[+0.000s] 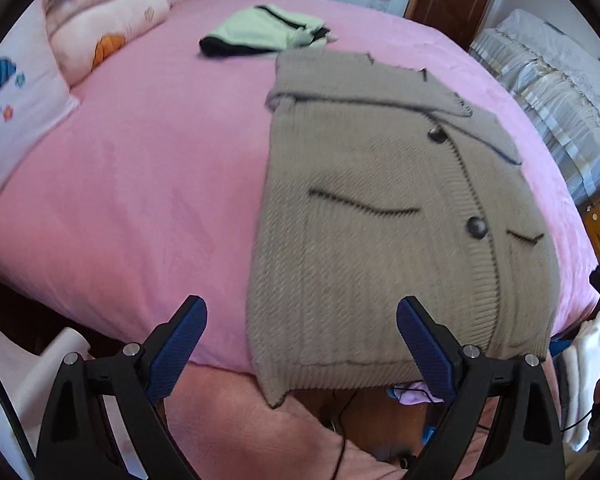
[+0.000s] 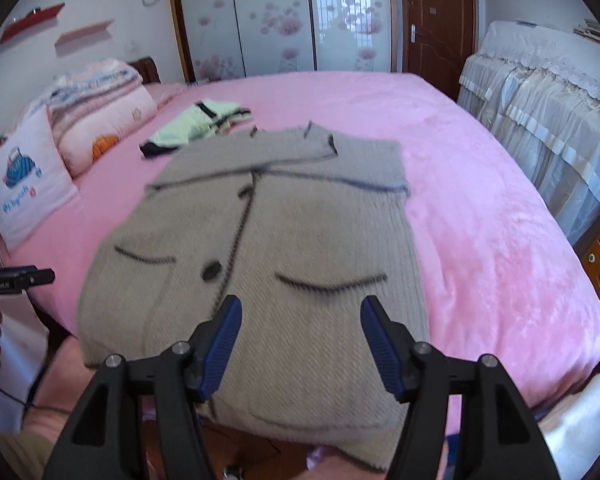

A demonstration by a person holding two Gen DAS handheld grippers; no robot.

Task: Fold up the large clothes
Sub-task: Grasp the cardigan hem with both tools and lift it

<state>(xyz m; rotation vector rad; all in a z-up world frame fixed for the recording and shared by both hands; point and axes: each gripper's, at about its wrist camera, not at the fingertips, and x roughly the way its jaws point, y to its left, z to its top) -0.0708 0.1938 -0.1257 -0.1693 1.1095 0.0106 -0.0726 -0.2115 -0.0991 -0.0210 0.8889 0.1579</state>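
Note:
A beige knit cardigan (image 1: 364, 208) with dark buttons and dark pocket trim lies flat on the pink bed (image 1: 140, 160), sleeves folded across its upper part, its hem hanging over the near bed edge. It also shows in the right wrist view (image 2: 284, 240). My left gripper (image 1: 302, 308) is open and empty, above the hem's left corner. My right gripper (image 2: 300, 312) is open and empty, above the cardigan's lower right part near a pocket. The left gripper's body shows at the left edge of the right wrist view (image 2: 16, 280).
A folded green and black garment (image 1: 260, 32) lies further up the bed, also in the right wrist view (image 2: 196, 124). Pillows and a folded quilt (image 2: 80, 120) sit at the bed's left. A cloth-covered piece of furniture (image 2: 540, 112) stands to the right. Cables lie on the floor below the bed edge.

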